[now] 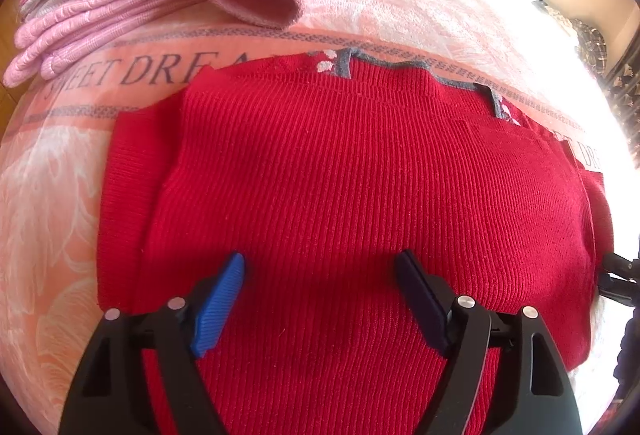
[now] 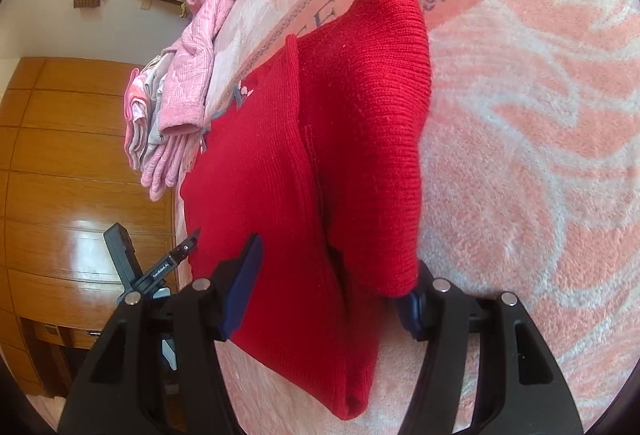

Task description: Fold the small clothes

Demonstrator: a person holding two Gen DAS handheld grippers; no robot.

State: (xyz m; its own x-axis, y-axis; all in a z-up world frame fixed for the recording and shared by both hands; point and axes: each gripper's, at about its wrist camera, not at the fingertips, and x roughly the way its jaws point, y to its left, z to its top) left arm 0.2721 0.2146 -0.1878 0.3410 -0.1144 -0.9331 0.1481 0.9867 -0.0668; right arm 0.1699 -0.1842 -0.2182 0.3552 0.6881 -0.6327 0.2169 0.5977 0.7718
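Two Grippers Over One Red Sweater

Two hand-held grippers, both spread wide, gripping nothing. Red ribbed knit sweater [image 1: 360, 175] lying flat on the fuzzy pink bed blanket with grey letters [image 1: 60, 203], partly folded, side flaps turned in over the body.

Left hand-held gripper [image 1: 320, 275] right above the near part of the sweater, straight over the red cloth. Long way of the sweater running from this gripper up toward the grey-trimmed collar at the far edge.

Right hand-held gripper [image 2: 332, 267] low at the sweater's side edge, with one thick folded flap reaching in between its fingers. Probably the nearer one for the coming fold.

Hard to tell: any touch between right pads and flap. Near hem cut off under both grippers. Beyond the collar, a heap of soft pink clothes [image 1: 100, 3].
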